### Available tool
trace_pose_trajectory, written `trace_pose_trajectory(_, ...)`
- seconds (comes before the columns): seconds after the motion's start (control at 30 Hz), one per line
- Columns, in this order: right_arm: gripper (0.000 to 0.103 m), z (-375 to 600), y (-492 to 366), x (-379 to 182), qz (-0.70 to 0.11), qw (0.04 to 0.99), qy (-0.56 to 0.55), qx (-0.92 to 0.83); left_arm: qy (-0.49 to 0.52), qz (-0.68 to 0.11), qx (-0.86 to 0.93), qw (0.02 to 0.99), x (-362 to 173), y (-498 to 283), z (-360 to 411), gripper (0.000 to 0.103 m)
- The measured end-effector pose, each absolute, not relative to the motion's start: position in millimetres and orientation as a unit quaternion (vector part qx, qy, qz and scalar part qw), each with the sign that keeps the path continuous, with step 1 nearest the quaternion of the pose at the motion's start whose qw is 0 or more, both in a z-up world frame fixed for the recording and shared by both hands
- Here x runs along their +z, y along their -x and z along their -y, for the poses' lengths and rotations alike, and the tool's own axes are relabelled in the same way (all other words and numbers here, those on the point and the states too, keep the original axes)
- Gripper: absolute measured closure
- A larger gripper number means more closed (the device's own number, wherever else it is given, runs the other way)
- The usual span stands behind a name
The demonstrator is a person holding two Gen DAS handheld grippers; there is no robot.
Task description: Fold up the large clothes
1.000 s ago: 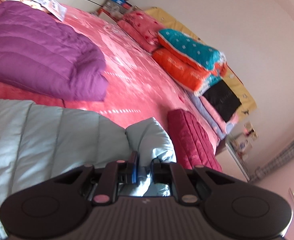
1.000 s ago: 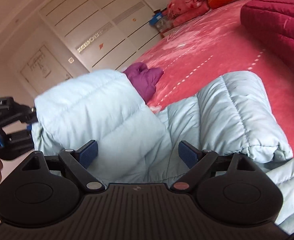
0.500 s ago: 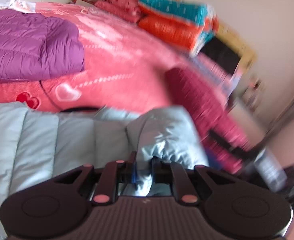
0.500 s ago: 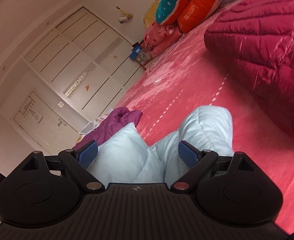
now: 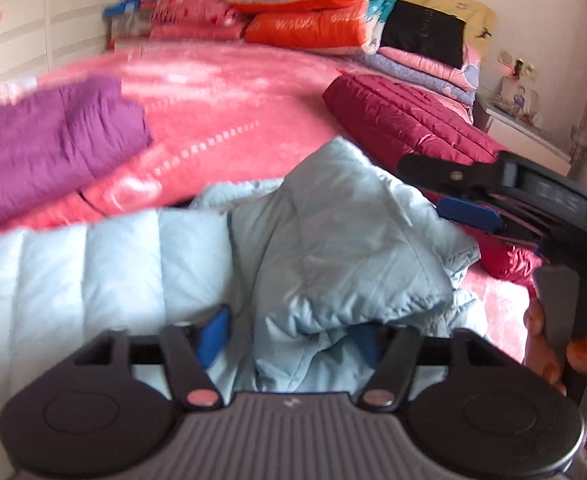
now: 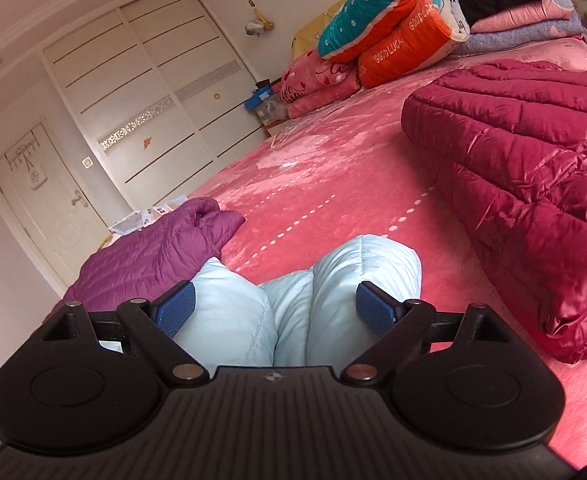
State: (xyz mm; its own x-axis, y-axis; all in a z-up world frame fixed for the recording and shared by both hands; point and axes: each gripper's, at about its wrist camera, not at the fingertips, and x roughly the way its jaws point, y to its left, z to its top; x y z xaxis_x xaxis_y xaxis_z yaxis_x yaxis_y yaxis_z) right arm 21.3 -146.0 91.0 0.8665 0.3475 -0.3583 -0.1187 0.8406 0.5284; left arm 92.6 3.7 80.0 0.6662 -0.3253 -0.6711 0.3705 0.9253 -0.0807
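Fingers, left gripper: blue pads spread apart, having just been opening; a crumpled fold of the light blue padded jacket bulges up between them, and neither pad visibly presses on it. Picture is motion-blurred, so fine contact cannot be told.

Fingers, right gripper: blue pads wide apart, nothing clamped. The rounded edge of the light blue padded jacket lies in the gap between them; whether either pad touches it cannot be told.

Light blue padded jacket: lies on the near part of the bed, quilted panels flat to the left in the left wrist view, a bunched part heaped on top toward the right.

Right gripper, seen from the left wrist: black body with one blue pad showing, reaching in from the right edge just above the jacket's bunched part; a person's hand grips its handle.

Purple padded jacket: folded, on the bed, just beside the light blue one at its far left.

Dark red padded jacket: on the bed's right side, near the light blue one.

Pink bedspread: dotted white lines, bare between the three jackets.

Stacked bedding: teal, orange and pink bundles piled at the bed's far end.

Wardrobe: white sliding doors beyond the bed, a white door to its left.
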Motion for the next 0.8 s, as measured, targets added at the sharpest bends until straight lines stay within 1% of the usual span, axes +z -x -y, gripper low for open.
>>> trace_pose_trajectory(0.07,0.0,145,-27,93,-0.226,0.934,-0.249,0.118,-0.075,-0.34,-0.184,0.919,85,-80,0,0.021)
trace_pose_trajectory(0.13,0.0,149,-27,92,-0.226,0.934,-0.252,0.117,-0.128,-0.322,-0.172,0.922,87,-68,4,0.018)
trace_pose_trajectory(0.23,0.0,152,-24,92,-0.227,0.934,-0.252,0.111,-0.188,-0.294,-0.154,0.924,89,-52,8,0.018)
trace_pose_trajectory(0.4,0.0,154,-21,92,-0.227,0.935,-0.254,0.103,-0.224,-0.258,-0.176,0.923,95,-51,27,0.018)
trace_pose_trajectory(0.5,0.0,154,-20,93,-0.224,0.936,-0.251,0.103,-0.25,-0.24,-0.176,0.922,94,-58,46,0.021)
trace_pose_trajectory(0.6,0.0,157,-19,95,-0.217,0.939,-0.246,0.099,-0.255,-0.226,-0.18,0.923,92,-68,59,0.031)
trace_pose_trajectory(0.63,0.0,158,-19,96,-0.214,0.94,-0.247,0.097,-0.259,-0.223,-0.181,0.922,91,-70,63,0.039)
trace_pose_trajectory(0.67,0.0,160,-19,96,-0.212,0.94,-0.249,0.095,-0.266,-0.221,-0.179,0.921,89,-73,65,0.049)
trace_pose_trajectory(0.7,0.0,162,-19,96,-0.209,0.94,-0.253,0.092,-0.273,-0.22,-0.174,0.92,87,-75,67,0.055)
trace_pose_trajectory(0.77,0.0,167,-18,95,-0.207,0.938,-0.265,0.089,-0.269,-0.223,-0.164,0.922,85,-80,67,0.075)
trace_pose_trajectory(0.8,0.0,169,-18,94,-0.207,0.936,-0.271,0.088,-0.256,-0.223,-0.159,0.927,87,-81,65,0.079)
